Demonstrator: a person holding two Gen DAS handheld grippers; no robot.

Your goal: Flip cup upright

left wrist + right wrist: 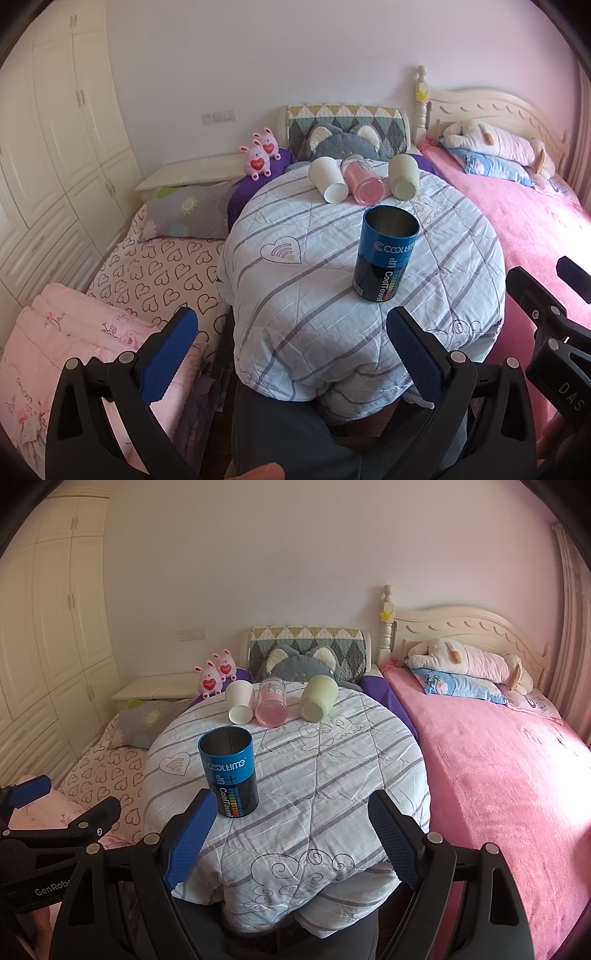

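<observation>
A blue tin cup (386, 254) stands upright, mouth up, on a round table covered with a striped quilt (295, 280); it also shows in the right wrist view (229, 771). Three cups lie on their sides at the table's far edge: a white one (328, 179) (240, 701), a pink clear one (362, 179) (271, 701) and a pale green one (404, 176) (317, 698). My left gripper (291, 332) is open and empty at the table's near edge. My right gripper (293, 816) is open and empty, its left finger just in front of the blue cup.
Beds surround the table: a heart-print one (155, 273) on the left and a pink one (498, 768) on the right. Plush toys (260, 153) and a grey cat cushion (345, 142) sit behind the table. A white wardrobe (55, 147) stands on the left.
</observation>
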